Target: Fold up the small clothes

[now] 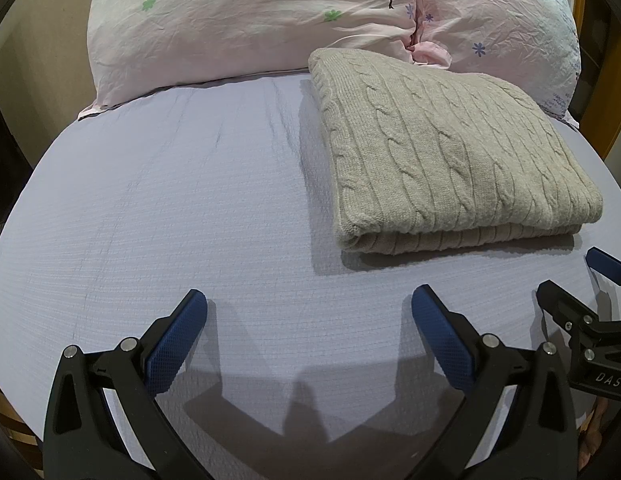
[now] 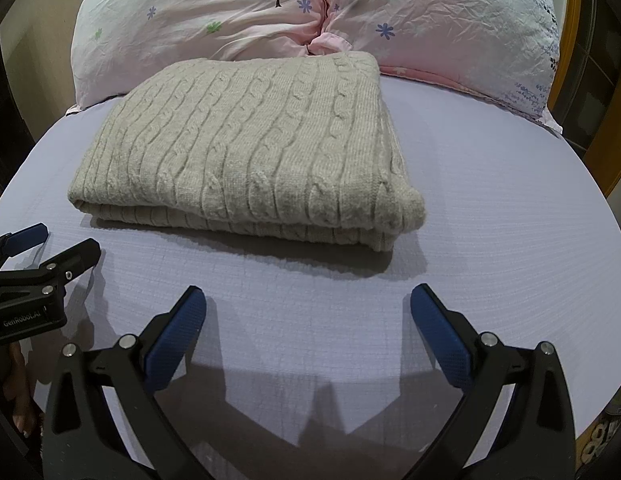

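the folded sweater (image 2: 246,148) lies ahead, nearer the right gripper (image 2: 308,320). both it and the left gripper (image 1: 309,320) gape wide, holding nothing.

Two low wrist views, side by side, facing the head of the bed.

The left view looks along its own open fingers (image 1: 309,300) across the sheet (image 1: 150,208), sweater (image 1: 442,152) to its right; the right view sits just beside it, sweater (image 2: 246,148) left of centre. Both share the sweater, the pillows (image 1: 250,20) behind it, and each other's gripper at the frame edge.
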